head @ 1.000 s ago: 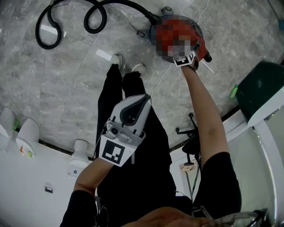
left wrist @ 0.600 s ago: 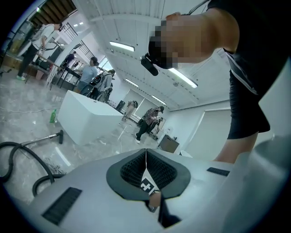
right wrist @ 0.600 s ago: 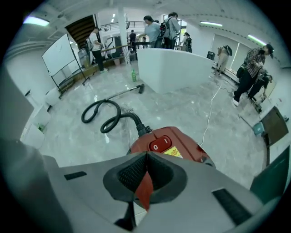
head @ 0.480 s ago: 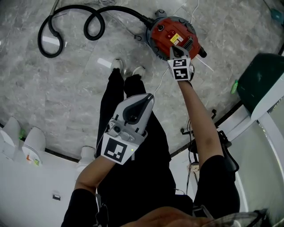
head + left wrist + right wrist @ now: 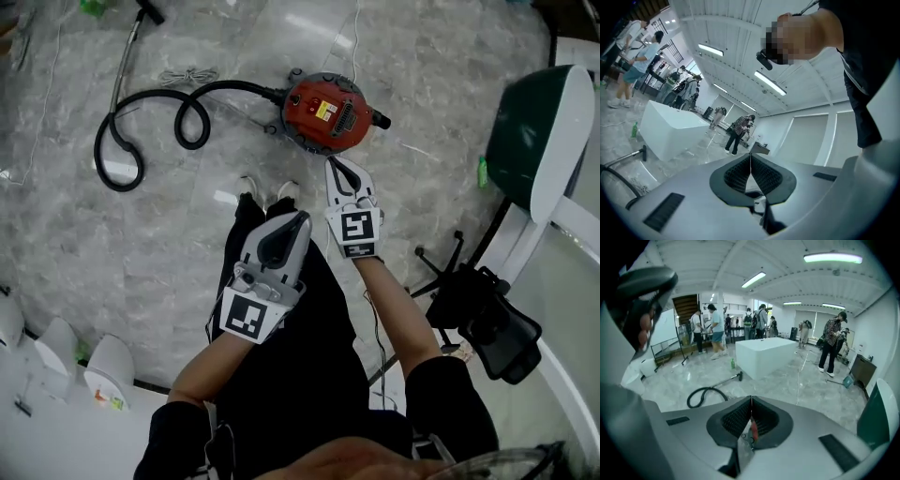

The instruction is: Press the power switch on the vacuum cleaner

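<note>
Pulled back: right gripper (image 5: 337, 169) is off the vacuum cleaner (image 5: 323, 112).
Its jaws are closed and empty, now just short of the red cleaner on the floor (image 5: 159, 244). The left gripper (image 5: 298, 219), also closed, hangs farther from it.

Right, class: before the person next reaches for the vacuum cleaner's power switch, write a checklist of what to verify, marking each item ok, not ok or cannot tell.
1. Right gripper shut, nothing held: ok.
2. Left gripper shut, empty: ok.
3. Right gripper in contact with the vacuum cleaner: not ok, bare floor lies between them.
4. Power switch picked out on the red top: cannot tell, too small in the head view.
5. Hose clear of the approach: ok, it coils away to the person's left.
</note>
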Motion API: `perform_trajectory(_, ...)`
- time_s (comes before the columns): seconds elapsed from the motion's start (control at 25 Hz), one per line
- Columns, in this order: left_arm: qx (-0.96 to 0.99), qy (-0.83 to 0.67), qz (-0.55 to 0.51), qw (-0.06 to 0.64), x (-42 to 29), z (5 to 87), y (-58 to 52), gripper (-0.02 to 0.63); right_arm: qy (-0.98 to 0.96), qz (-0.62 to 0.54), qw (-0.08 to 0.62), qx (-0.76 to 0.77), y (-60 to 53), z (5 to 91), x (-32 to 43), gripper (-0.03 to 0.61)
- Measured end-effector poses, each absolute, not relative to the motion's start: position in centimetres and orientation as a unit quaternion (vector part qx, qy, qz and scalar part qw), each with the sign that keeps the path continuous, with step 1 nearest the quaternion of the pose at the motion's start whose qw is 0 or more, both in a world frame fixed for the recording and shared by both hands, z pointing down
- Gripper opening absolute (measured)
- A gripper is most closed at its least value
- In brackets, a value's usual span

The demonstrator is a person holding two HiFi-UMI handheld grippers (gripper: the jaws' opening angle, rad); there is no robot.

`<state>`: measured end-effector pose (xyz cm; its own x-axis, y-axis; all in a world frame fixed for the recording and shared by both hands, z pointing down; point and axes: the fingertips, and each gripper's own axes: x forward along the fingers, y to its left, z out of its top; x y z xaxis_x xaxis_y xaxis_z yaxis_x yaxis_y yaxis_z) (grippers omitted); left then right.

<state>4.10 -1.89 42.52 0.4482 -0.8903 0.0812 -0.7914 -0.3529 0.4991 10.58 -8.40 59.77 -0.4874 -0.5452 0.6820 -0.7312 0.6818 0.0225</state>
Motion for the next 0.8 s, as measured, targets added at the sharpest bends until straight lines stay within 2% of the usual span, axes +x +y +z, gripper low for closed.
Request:
perform_trajectory(0.12,0.818,-0.510,-0.125,0.234,4.8,39.3,-1.4,0.020,-0.853,0.152,0.285,0.409,-6.5,52.9,11.2,0.017)
perform_trajectory(0.36,0.848,-0.472,-0.102,0.219,5.3,34.2,0.8,0.020,-0.852,0.143,0.176,0.473,-0.9,39.8,12.5,0.017)
perform_trajectory(0.56,0.875,-0.441,-0.069,0.185,6.9,29.7,3.3,0.020,-0.857,0.126,0.117,0.485,2.5,32.2,12.7,0.017)
perform_trajectory(0.8,0.885,-0.427,-0.097,0.156,7.3,25.8,4.6,0.020,-0.862,0.067,0.084,0.496,3.7,26.8,12.4,0.015)
